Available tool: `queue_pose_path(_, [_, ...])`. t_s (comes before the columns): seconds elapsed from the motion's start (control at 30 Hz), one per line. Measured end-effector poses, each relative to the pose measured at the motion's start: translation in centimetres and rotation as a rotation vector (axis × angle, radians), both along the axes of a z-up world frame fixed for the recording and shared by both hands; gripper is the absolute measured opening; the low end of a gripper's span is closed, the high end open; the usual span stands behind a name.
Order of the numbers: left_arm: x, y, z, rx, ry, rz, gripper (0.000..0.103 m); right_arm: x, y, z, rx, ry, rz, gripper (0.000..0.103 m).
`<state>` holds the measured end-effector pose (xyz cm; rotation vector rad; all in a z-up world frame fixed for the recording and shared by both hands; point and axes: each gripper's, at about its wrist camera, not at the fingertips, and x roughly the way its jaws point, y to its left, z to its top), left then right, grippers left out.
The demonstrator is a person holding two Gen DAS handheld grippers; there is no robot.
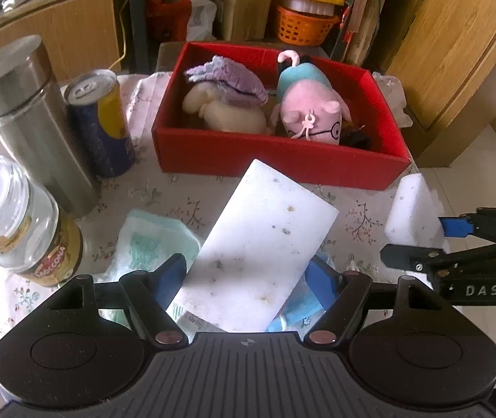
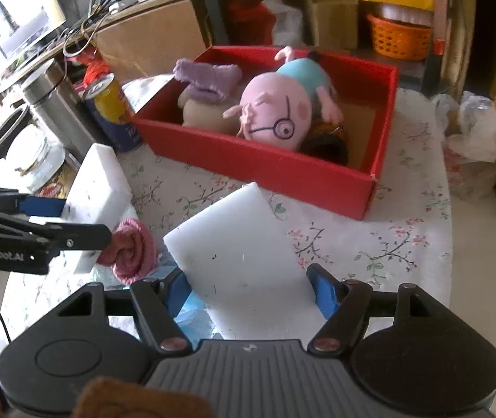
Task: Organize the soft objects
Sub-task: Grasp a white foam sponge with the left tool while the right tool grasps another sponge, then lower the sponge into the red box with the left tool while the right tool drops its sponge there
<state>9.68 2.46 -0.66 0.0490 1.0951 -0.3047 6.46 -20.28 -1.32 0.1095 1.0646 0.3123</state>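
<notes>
My left gripper (image 1: 248, 280) is shut on a white foam sponge block (image 1: 258, 247) and holds it above the table in front of the red box (image 1: 275, 160). My right gripper (image 2: 253, 289) is shut on a second white sponge block (image 2: 244, 250); it also shows in the left wrist view (image 1: 409, 212). The box holds a pink pig plush (image 1: 310, 108), a purple knitted piece (image 1: 227, 78) and a cream soft toy (image 1: 227, 111). A rolled pink cloth (image 2: 131, 247) and a light green towel (image 1: 154, 240) lie on the floral tablecloth (image 2: 369, 240).
A steel flask (image 1: 28, 115), a blue and yellow can (image 1: 103, 122) and a glass jar (image 1: 18, 223) stand at the left. A plastic bag (image 2: 470, 139) lies at the right table edge. Shelves, cardboard boxes and an orange basket (image 1: 303, 26) are behind.
</notes>
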Motion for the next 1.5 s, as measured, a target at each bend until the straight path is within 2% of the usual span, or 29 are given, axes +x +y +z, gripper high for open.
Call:
queue_pose_path(0.27, [0.9, -1.2, 1.6, 0.009, -0.066, 0.01, 0.073, 0.4, -1.3, 2.9, 0.055, -0.069, -0.088, 0.043])
queue_pose_path(0.73, [3.0, -4.3, 4.6, 0.014, -0.175, 0.015, 0.074, 2.3, -1.4, 6.6, 0.063, -0.171, -0.132, 0.043])
queue_pose_path(1.07, [5.7, -5.9, 5.0, 0.012, -0.193, 0.036, 0.074, 4.6, -2.5, 7.8, 0.073, -0.208, -0.187, 0.043])
queue_pose_path(1.5, [8.2, -7.2, 4.7, 0.038, -0.212, 0.055, 0.075, 7.2, -4.9, 7.5, 0.061, -0.209, -0.253, 0.043])
